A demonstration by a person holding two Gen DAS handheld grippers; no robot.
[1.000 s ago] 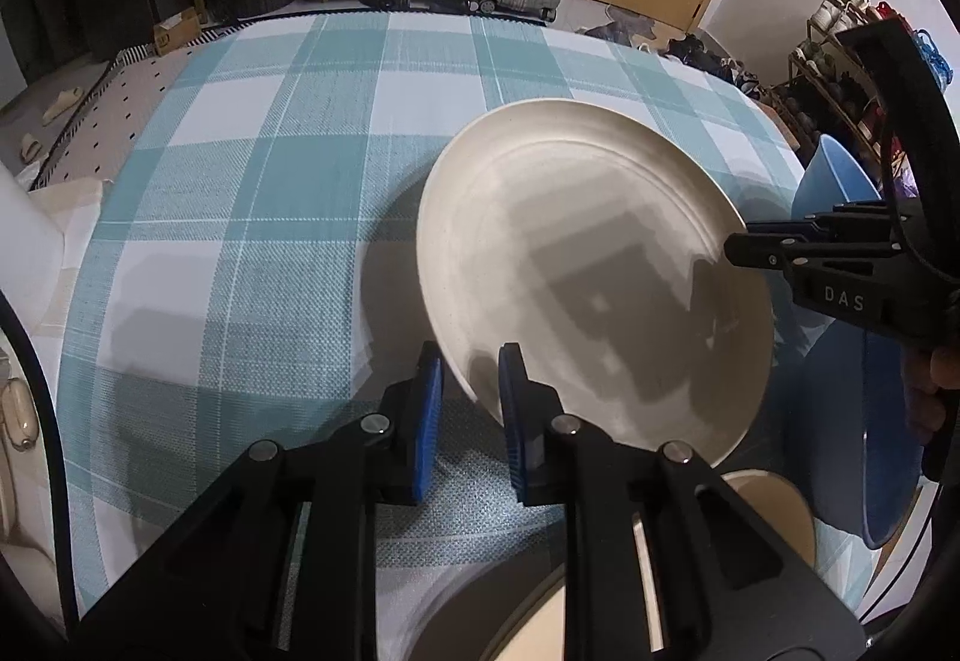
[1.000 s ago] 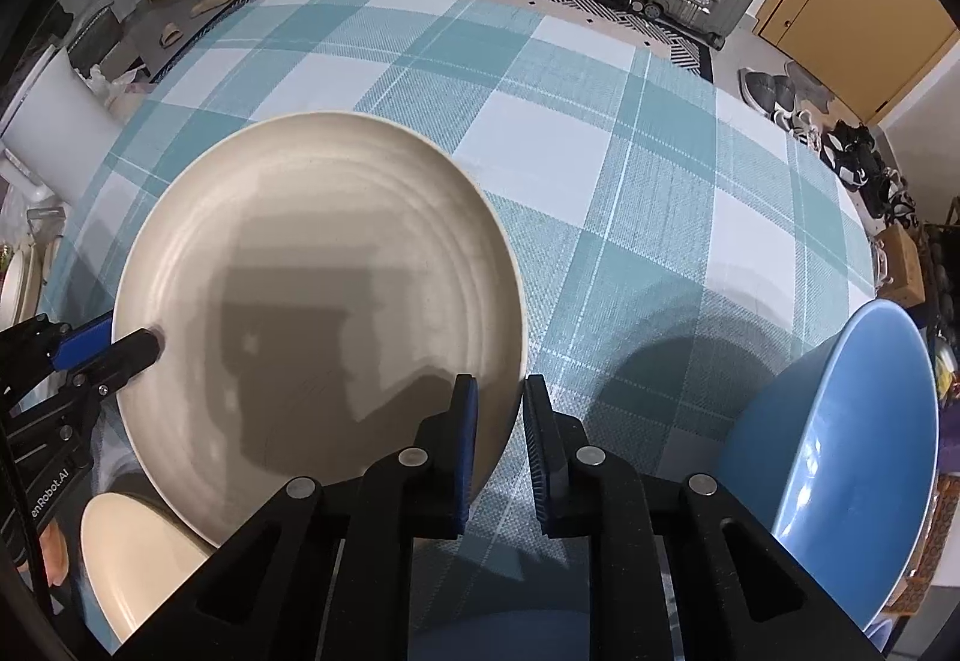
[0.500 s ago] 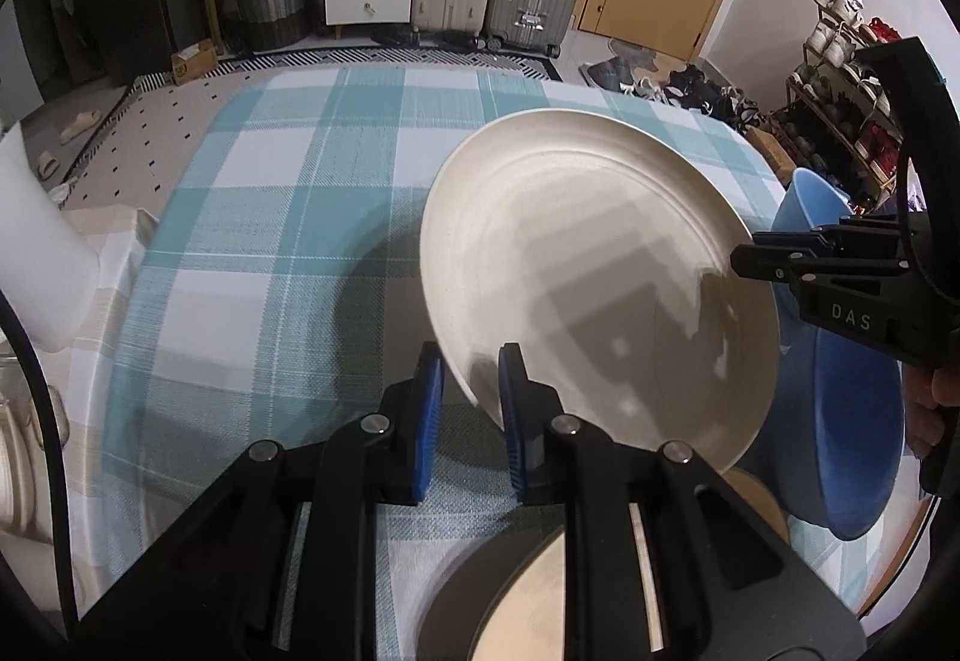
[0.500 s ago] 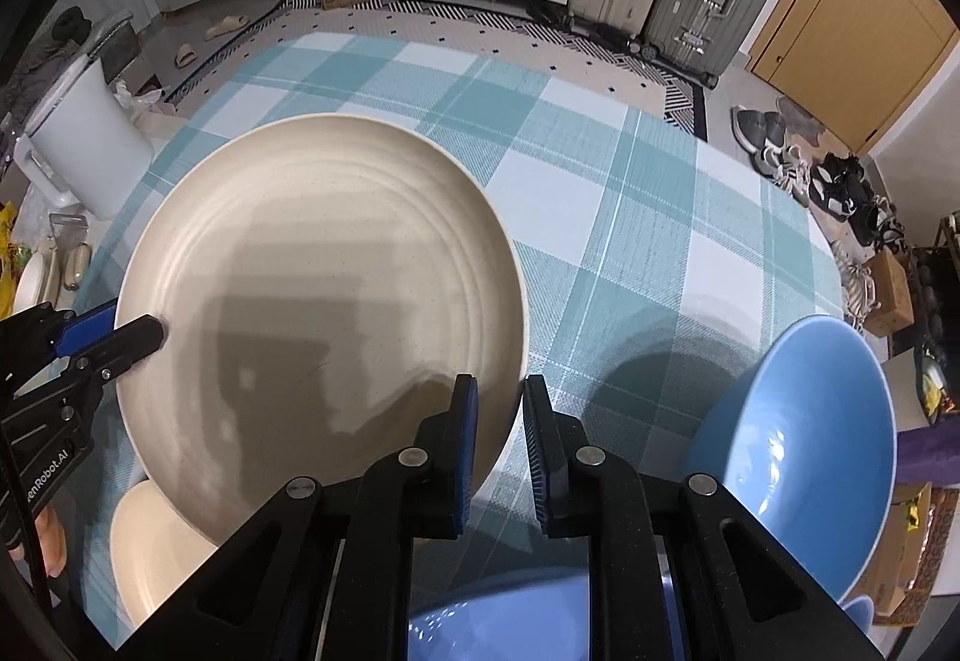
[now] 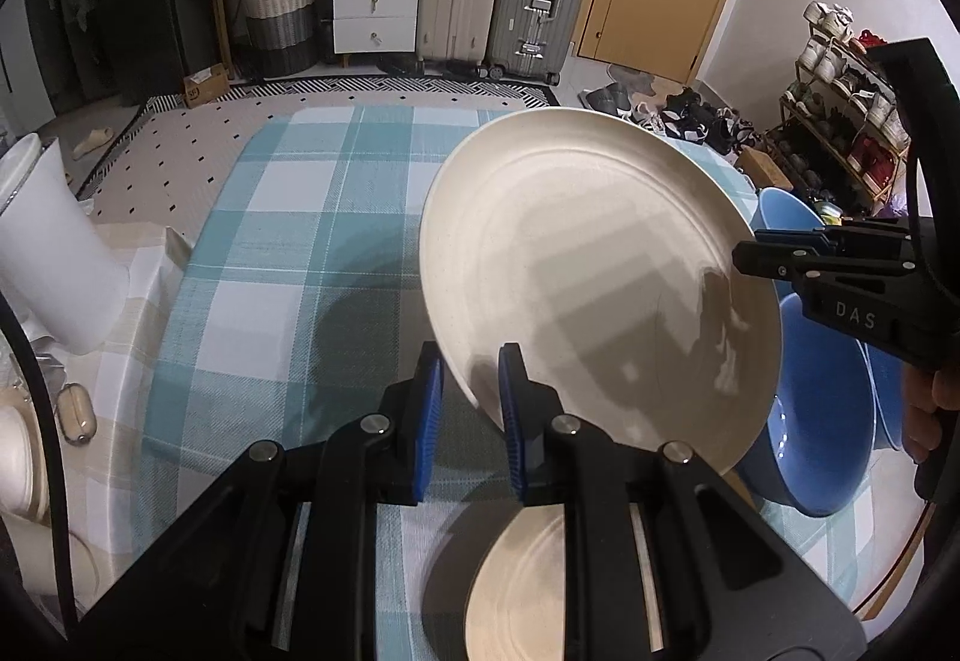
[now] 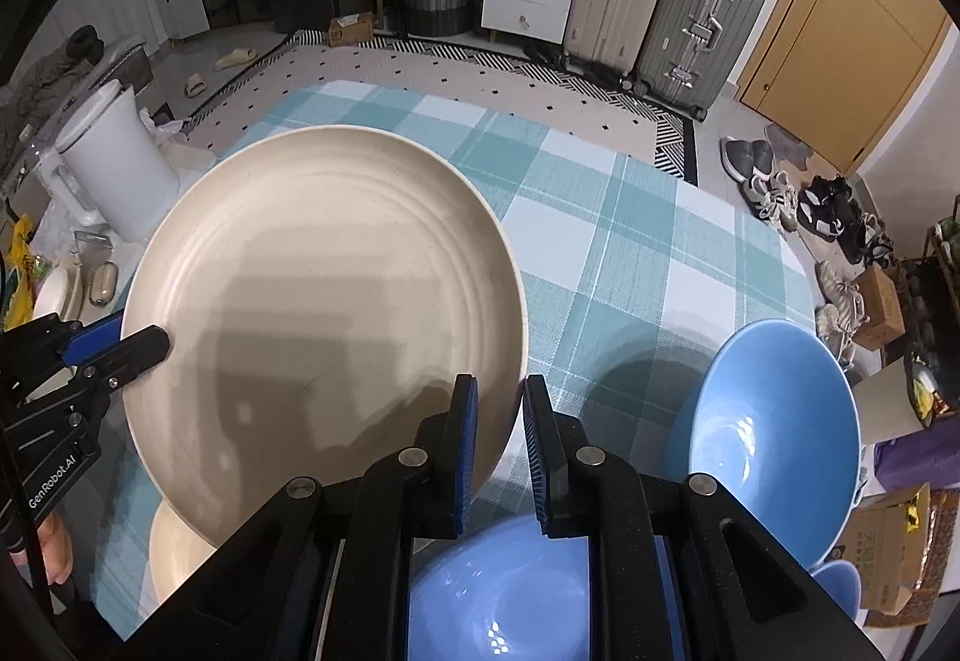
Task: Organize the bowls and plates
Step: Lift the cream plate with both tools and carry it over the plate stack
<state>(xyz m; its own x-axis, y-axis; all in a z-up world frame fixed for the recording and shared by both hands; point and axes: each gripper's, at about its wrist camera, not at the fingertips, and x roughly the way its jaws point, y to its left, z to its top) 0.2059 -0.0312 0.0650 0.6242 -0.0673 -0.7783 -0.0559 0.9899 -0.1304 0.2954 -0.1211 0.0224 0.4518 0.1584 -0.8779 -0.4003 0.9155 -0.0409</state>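
Observation:
A large cream plate [image 5: 600, 289] [image 6: 324, 301] hangs tilted above the table, held by its rim on two opposite sides. My left gripper [image 5: 471, 379] is shut on its near-left rim, and shows in the right wrist view as the left gripper [image 6: 150, 346] at the plate's left side. My right gripper [image 6: 498, 403] is shut on the opposite rim, and the left wrist view shows the right gripper [image 5: 744, 256] clamping the plate's right side. Under the plate lie a smaller cream plate [image 5: 528, 583] [image 6: 174, 547] and two blue bowls [image 6: 774, 433] [image 6: 498, 589].
The table has a teal checked cloth [image 5: 288, 241] [image 6: 630, 241]. A white jug [image 6: 114, 162] stands off the table's left side with small clutter. Another small blue dish [image 6: 840, 589] sits at the right. Beyond the table are drawers, suitcases and shoes.
Both grippers have risen with the cream plate between them. The table has dropped farther below, and more of the smaller cream plate and the blue bowls shows underneath.

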